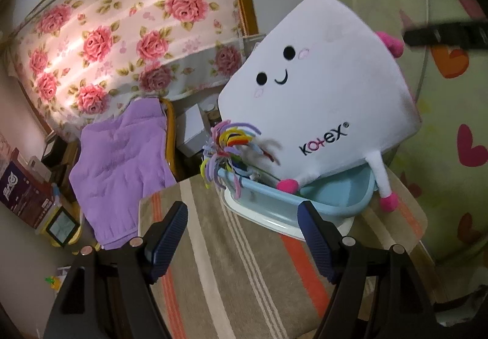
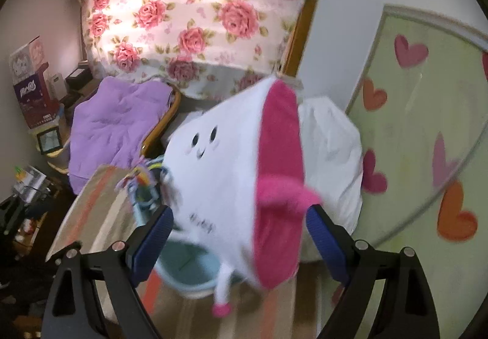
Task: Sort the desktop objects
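Note:
A white plush toy with a smiley face, the word "kotex" and pink hands and feet stands tilted in a light blue basin. In the right wrist view the plush is blurred and its pink side faces me. Colourful pipe cleaners stick out of the basin's left end. My left gripper is open and empty, just in front of the basin. My right gripper is open, its fingers on either side of the plush; contact is unclear.
The basin sits on a striped mat on a small table. A purple towel hangs over a chair to the left. A rose-patterned cloth is behind. A heart-patterned panel is on the right. Boxes stand far left.

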`<state>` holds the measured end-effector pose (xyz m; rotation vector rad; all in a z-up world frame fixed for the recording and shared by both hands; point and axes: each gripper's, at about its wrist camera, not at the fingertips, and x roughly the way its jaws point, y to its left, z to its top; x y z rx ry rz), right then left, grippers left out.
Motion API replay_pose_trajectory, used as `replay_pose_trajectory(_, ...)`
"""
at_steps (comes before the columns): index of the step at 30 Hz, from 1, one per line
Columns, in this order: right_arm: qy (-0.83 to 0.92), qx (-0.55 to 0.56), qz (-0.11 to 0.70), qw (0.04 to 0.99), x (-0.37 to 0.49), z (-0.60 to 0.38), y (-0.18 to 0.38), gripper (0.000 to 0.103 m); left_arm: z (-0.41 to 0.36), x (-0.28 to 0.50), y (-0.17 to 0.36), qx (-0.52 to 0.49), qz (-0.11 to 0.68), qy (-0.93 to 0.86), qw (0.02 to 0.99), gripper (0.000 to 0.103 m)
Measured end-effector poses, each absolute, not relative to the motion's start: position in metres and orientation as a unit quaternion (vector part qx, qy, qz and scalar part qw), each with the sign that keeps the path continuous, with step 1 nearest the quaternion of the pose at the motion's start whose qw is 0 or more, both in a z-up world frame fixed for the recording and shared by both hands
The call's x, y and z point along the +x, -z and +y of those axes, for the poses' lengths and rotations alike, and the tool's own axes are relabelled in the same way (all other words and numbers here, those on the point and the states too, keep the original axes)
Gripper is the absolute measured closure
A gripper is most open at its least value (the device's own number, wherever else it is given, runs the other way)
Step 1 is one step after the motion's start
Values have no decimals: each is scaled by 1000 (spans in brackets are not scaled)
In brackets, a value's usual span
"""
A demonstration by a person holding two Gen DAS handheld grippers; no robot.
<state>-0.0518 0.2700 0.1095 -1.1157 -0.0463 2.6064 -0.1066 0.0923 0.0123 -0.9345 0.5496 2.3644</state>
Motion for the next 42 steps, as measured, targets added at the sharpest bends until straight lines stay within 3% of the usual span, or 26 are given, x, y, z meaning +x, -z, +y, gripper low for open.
replay_pose_trajectory(9,-898,-392,41,194,-1,243,-92,11,74,-102,-29,-347,166,-886,257,25)
replay_pose_trajectory(24,-898,-363,41,244,46,215,-77,11,53,-76,-36,-354,106,-908,197,25)
replay_pose_trajectory(42,-911,-369,72,168,81,268,-61,11,65,-13,-40,-370,74,-921,99,25)
